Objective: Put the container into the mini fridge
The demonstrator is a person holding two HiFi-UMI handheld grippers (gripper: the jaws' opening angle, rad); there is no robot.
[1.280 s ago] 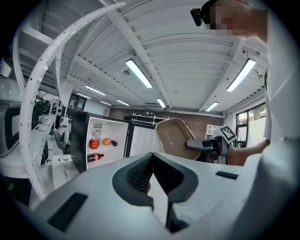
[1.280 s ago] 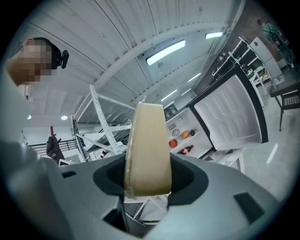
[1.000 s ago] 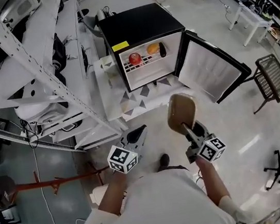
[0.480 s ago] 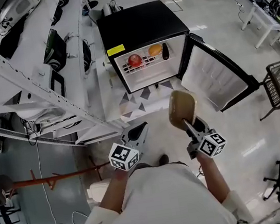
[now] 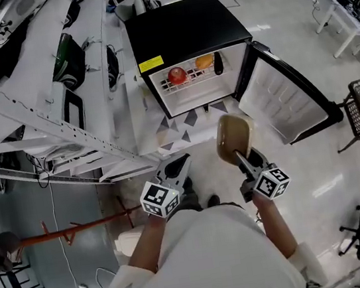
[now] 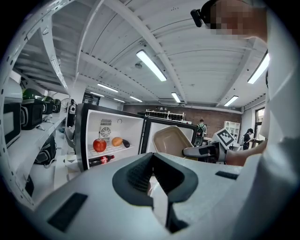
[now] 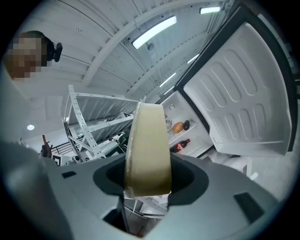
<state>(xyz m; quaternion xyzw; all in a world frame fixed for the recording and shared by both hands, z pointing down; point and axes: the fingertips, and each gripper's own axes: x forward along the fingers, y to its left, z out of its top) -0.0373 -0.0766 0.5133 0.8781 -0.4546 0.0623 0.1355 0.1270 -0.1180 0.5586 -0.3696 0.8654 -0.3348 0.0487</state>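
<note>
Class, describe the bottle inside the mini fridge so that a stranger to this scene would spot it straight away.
Find the black mini fridge with its door open. Under the shelf carrying a red apple and an orange fruit, the bottle lies on its side: dark, red-labelled, alone on that lower level.

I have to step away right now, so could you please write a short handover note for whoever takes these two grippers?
Left gripper: shut, empty, held low beside the right.
Right gripper: shut on the beige container, held on edge, short of the mini fridge.
Fridge door stands open; apple and orange sit on the wire shelf, a bottle lies below.
Done: container in hand, door open.
Left: carry it in, set it down, release.
</note>
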